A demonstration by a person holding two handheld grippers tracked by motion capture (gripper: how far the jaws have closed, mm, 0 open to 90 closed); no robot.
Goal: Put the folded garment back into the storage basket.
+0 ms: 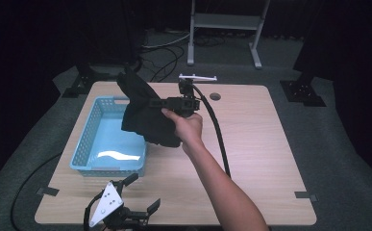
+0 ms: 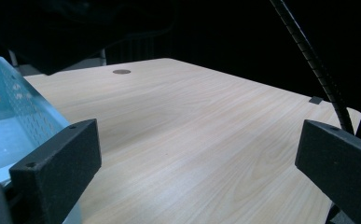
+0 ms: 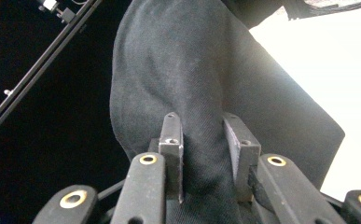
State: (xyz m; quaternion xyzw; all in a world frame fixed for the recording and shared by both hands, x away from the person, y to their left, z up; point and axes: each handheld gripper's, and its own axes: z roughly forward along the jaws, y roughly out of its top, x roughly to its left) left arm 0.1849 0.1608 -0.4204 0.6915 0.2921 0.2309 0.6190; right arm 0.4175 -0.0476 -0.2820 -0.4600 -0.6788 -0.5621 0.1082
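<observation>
- The left gripper (image 1: 134,199), black with a grey three-cornered plate on top, is lying nearest, at the near left edge of the pale wooden table (image 1: 251,144); its jaws are standing wide apart with nothing between them, as the left gripper view (image 2: 197,154) shows.
- One light blue perforated plastic basket (image 1: 94,139) is sitting on the left half of the table, just beyond the left gripper; its inside is looking bare apart from a pale glare on the floor of it.
- One black cloth garment (image 1: 145,113) is hanging in the air over the far right corner of the basket, overlapping its rim from above.
- The right gripper (image 1: 162,102) is pinching that garment: in the right gripper view its two jaws are clamping a fold of the dark fabric (image 3: 201,116) between them.
- One black ribbed cable (image 1: 219,139) is trailing from the right gripper across the middle of the table towards the near edge.
- One round grommet hole (image 1: 215,96) is sitting near the far edge.
- One grey metal stand (image 1: 224,29) is standing on the floor beyond the table.
</observation>
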